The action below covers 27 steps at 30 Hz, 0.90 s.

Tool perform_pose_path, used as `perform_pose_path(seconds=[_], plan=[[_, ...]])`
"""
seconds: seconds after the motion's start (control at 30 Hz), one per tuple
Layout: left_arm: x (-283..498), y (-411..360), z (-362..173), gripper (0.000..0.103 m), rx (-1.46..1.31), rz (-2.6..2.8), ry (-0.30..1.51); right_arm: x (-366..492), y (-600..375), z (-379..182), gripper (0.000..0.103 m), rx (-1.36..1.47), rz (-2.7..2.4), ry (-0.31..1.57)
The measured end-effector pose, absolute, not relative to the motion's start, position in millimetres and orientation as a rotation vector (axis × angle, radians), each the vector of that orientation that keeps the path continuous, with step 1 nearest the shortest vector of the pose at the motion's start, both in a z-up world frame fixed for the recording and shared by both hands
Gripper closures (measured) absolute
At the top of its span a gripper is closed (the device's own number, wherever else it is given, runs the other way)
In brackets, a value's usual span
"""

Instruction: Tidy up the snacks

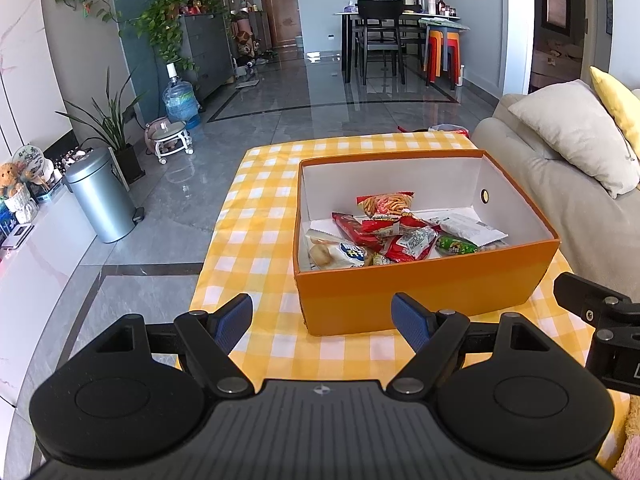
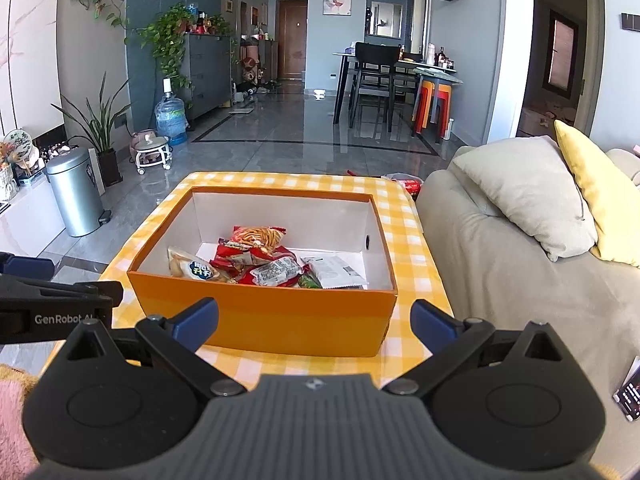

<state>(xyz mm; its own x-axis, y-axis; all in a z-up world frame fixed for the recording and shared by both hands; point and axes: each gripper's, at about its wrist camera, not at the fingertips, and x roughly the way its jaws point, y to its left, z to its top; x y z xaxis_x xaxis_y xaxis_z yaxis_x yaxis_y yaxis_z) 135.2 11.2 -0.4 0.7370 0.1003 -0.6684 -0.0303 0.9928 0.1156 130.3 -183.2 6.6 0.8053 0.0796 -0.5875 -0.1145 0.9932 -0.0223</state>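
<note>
An orange box (image 1: 424, 284) (image 2: 264, 320) with a white inside stands on the yellow checked tablecloth (image 1: 256, 216) (image 2: 416, 264). Several snack packets lie in it: a red noodle bag (image 1: 386, 203) (image 2: 258, 237), a white biscuit pack (image 1: 340, 254) (image 2: 196, 268), red wrappers (image 1: 412, 242) (image 2: 272, 270), a green one (image 1: 456, 245), a white sachet (image 1: 468, 227) (image 2: 338, 271). My left gripper (image 1: 322, 322) hovers open before the box's near left corner, holding nothing. My right gripper (image 2: 314, 326) is open and empty before the box's near wall. The right gripper's body (image 1: 600, 320) shows at the left view's right edge.
A beige sofa (image 2: 500, 280) with grey (image 2: 524, 196) and yellow cushions (image 2: 596, 196) runs along the table's right side. A metal bin (image 1: 100, 196) (image 2: 74, 196) stands on the floor at left. A phone (image 2: 630, 388) lies on the sofa. Red wrappers (image 2: 408, 182) lie beyond the table's far edge.
</note>
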Motion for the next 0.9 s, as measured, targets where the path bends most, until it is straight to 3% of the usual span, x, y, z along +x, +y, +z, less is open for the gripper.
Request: perform_pose_path(seconds=[0.9], plan=[[133.1, 11.7, 0.6, 0.011, 0.082, 0.086, 0.745, 128.4, -182.1, 5.4, 0.004, -0.06, 0.107, 0.629]])
